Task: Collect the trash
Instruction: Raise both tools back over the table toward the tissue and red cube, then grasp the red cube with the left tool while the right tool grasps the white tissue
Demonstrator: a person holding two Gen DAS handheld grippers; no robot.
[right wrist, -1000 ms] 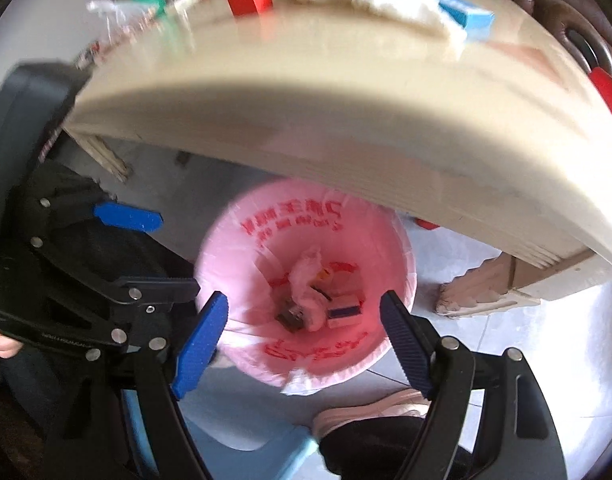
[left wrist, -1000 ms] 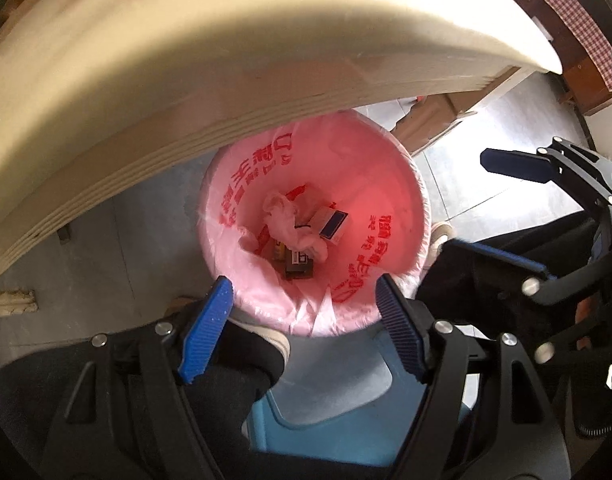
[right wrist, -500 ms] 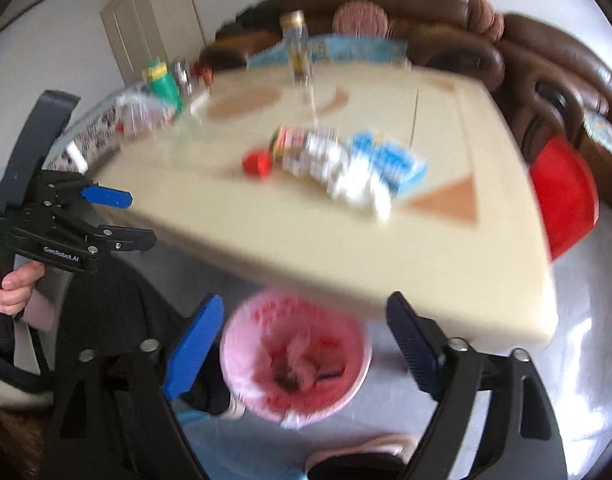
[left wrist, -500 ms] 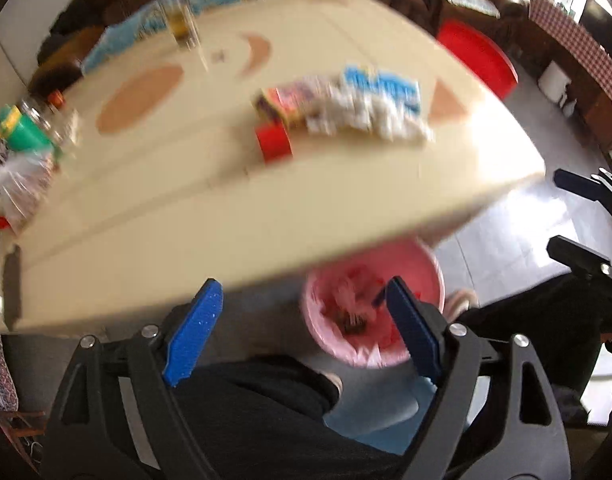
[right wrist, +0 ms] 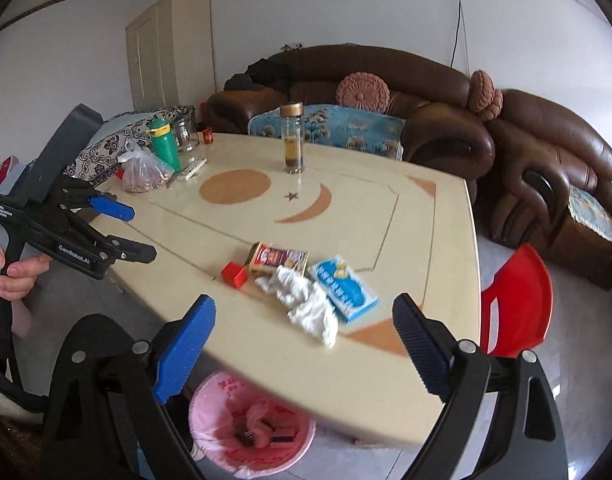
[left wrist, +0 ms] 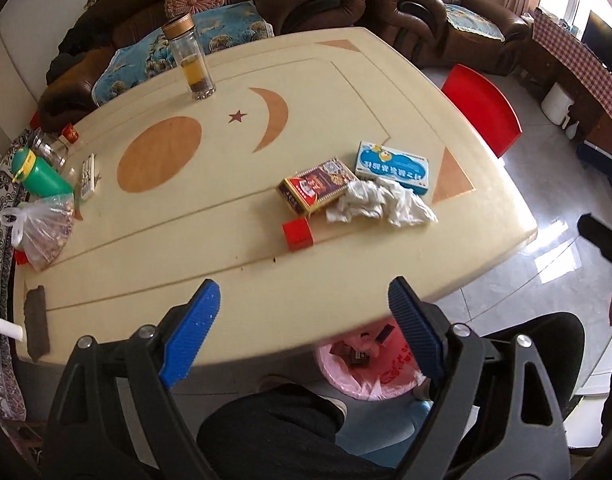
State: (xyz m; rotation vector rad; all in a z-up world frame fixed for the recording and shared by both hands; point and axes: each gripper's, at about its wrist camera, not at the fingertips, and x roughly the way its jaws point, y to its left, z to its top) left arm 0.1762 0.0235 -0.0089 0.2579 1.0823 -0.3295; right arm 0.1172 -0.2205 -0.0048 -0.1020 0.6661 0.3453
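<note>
Both grippers [left wrist: 302,334] [right wrist: 306,344] agape, empty above table [left wrist: 346,92]

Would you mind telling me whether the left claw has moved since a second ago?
Yes. The left claw has risen from over the pink-lined bin, below the table edge, to above the table, open and empty.

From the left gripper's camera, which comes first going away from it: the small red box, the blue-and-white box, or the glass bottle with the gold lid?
1. Small red box: nearest the left gripper, by the table's near edge.
2. Blue-and-white box: farther, off to the right, behind the crumpled tissue.
3. Glass bottle: farthest, upright at the far side, left of centre.
</note>
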